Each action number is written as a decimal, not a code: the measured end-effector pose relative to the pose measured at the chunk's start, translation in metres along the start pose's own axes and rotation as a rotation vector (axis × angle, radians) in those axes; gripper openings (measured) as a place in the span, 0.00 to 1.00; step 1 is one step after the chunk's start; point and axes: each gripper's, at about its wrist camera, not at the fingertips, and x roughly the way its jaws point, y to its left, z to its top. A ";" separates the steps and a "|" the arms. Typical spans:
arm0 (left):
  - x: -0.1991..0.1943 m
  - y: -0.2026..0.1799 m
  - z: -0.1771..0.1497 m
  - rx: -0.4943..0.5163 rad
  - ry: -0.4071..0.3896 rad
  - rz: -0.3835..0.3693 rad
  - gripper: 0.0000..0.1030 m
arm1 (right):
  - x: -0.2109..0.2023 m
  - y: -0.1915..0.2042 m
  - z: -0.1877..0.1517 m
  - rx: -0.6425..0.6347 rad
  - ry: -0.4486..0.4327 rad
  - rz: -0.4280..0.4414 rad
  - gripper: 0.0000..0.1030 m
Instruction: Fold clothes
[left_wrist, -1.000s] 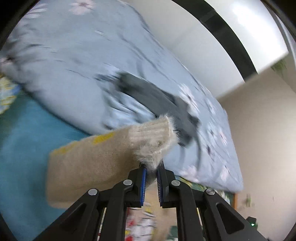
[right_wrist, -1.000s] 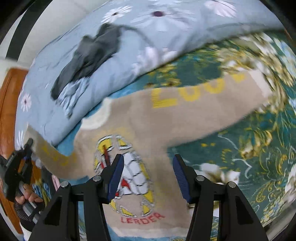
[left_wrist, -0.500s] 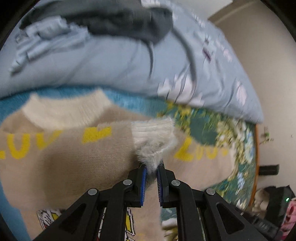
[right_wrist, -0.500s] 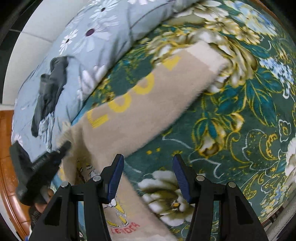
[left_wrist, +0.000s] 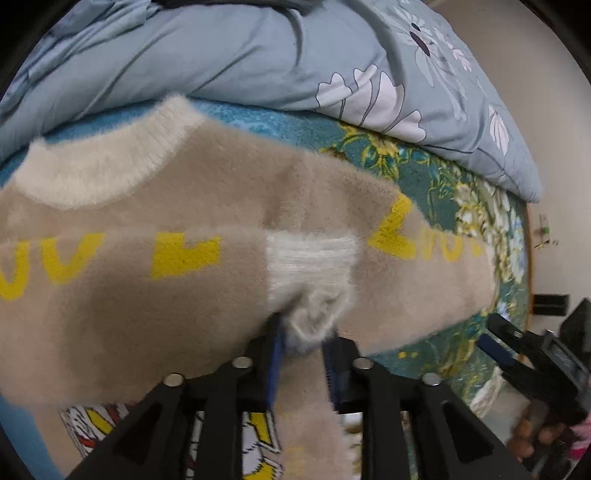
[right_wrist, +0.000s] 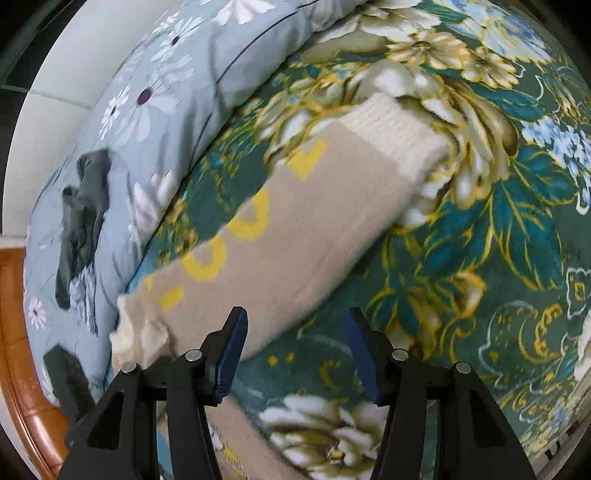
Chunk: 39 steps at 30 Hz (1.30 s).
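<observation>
Sweater (left_wrist: 155, 302): one; dark garment (right_wrist: 83, 206): one; tools: two.

left wrist: looks steeply down, close over the sweater (left_wrist: 155, 295) on the bed (left_wrist: 436, 173) | right wrist: steeply down, close over one sleeve (right_wrist: 295, 236) | shared: sweater, bed, grey-blue quilt (right_wrist: 155, 122)

You've got a pale blue flowered duvet (right_wrist: 192, 66) bunched along the green floral blanket (right_wrist: 480, 229), grey garment (right_wrist: 83, 218) on top.
</observation>
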 end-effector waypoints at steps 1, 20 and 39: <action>-0.001 -0.002 0.000 0.000 0.005 -0.006 0.32 | 0.001 -0.004 0.004 0.016 -0.007 -0.001 0.55; -0.012 0.015 -0.007 -0.016 0.030 0.136 0.50 | 0.013 -0.067 0.046 0.425 -0.113 0.099 0.54; -0.135 0.079 -0.040 -0.044 -0.123 0.143 0.50 | -0.059 0.033 0.021 0.103 -0.227 0.126 0.10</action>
